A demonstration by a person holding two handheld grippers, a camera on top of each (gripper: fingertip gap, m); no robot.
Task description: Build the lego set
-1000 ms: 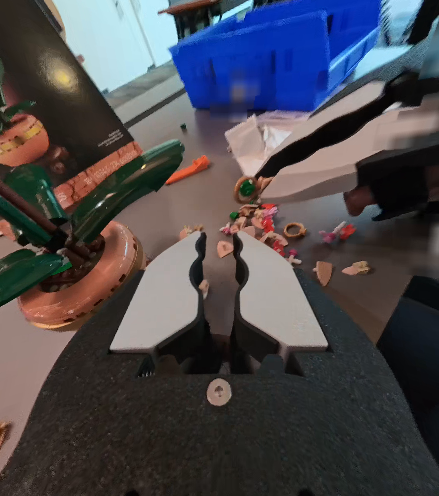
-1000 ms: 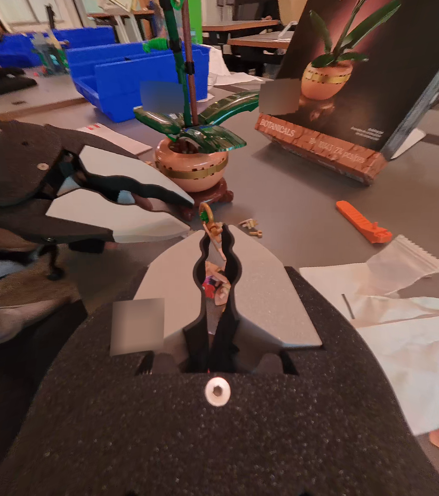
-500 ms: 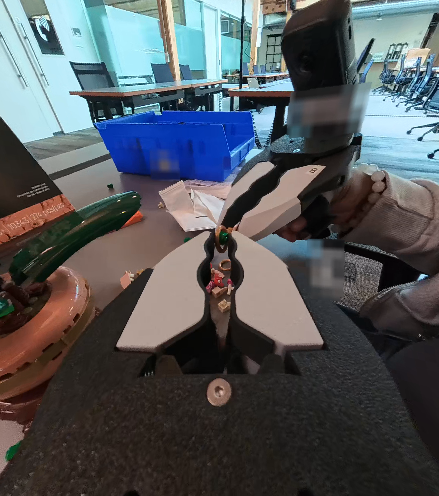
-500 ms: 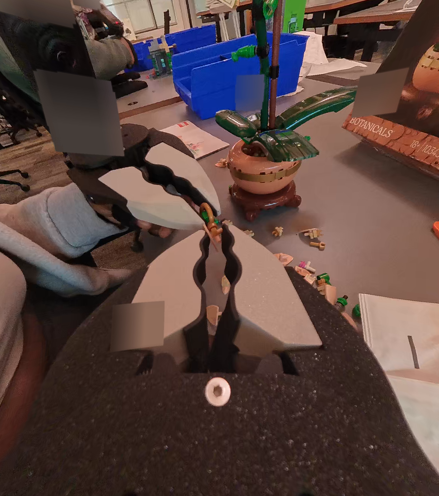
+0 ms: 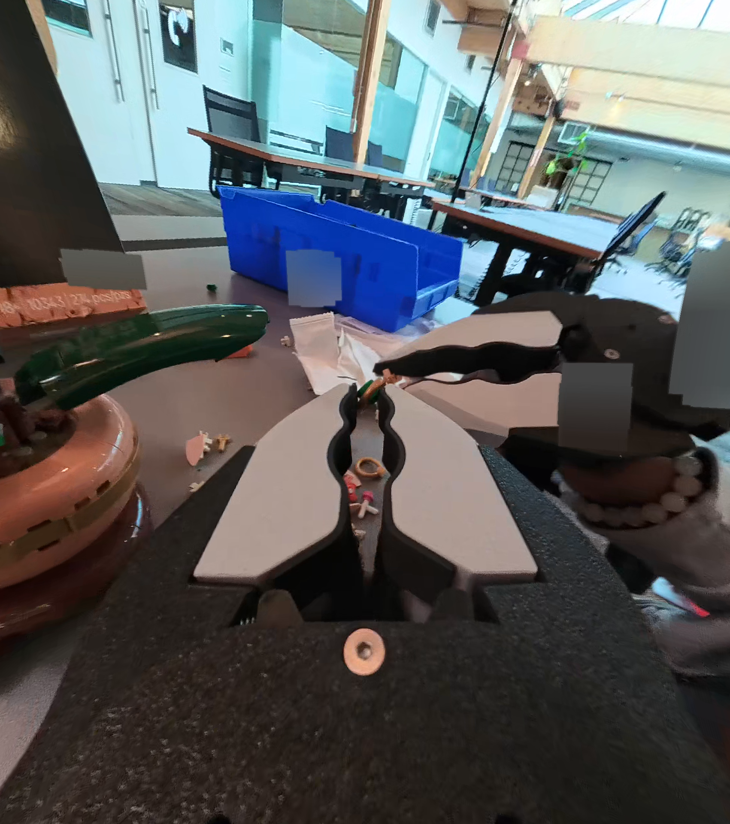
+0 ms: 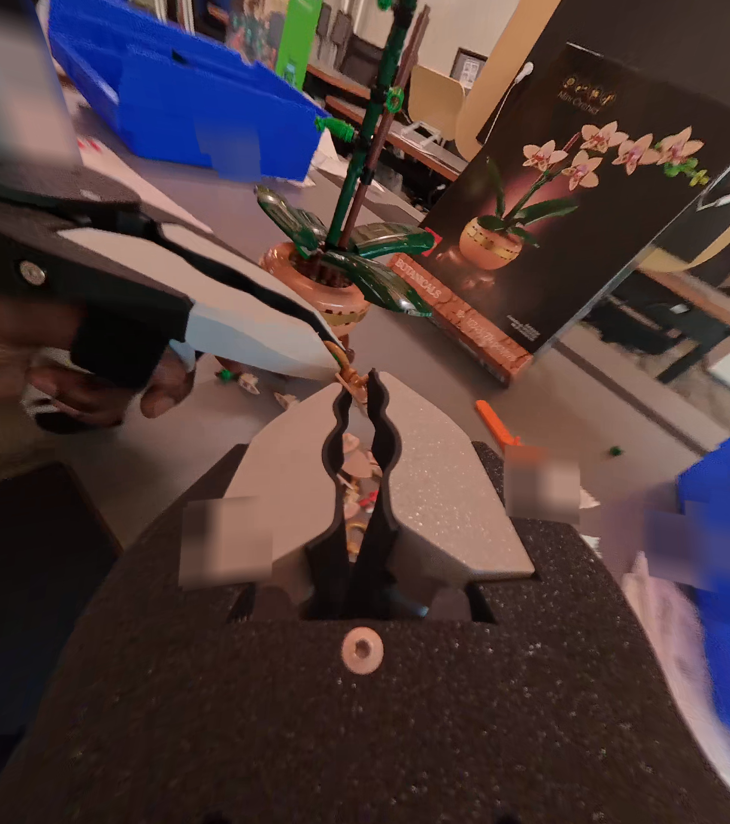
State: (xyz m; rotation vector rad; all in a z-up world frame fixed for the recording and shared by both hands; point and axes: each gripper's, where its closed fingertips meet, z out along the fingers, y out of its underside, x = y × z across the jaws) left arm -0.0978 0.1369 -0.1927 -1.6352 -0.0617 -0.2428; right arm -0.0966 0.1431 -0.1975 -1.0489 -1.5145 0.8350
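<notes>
My left gripper [image 5: 367,394] and right gripper [image 6: 356,382] both clamp the small gold-and-green piece [image 5: 371,389] tip to tip; potted plant model [image 6: 332,285] behind.

Both tongs meet tip to tip above the desk

The left tongs [image 5: 366,393] pinch a small ring piece [image 5: 369,389] at their tips; the right tongs [image 6: 357,384] reach in from the side, closed on its tan end; a hand [image 6: 86,383] grips the left handle.
</notes>
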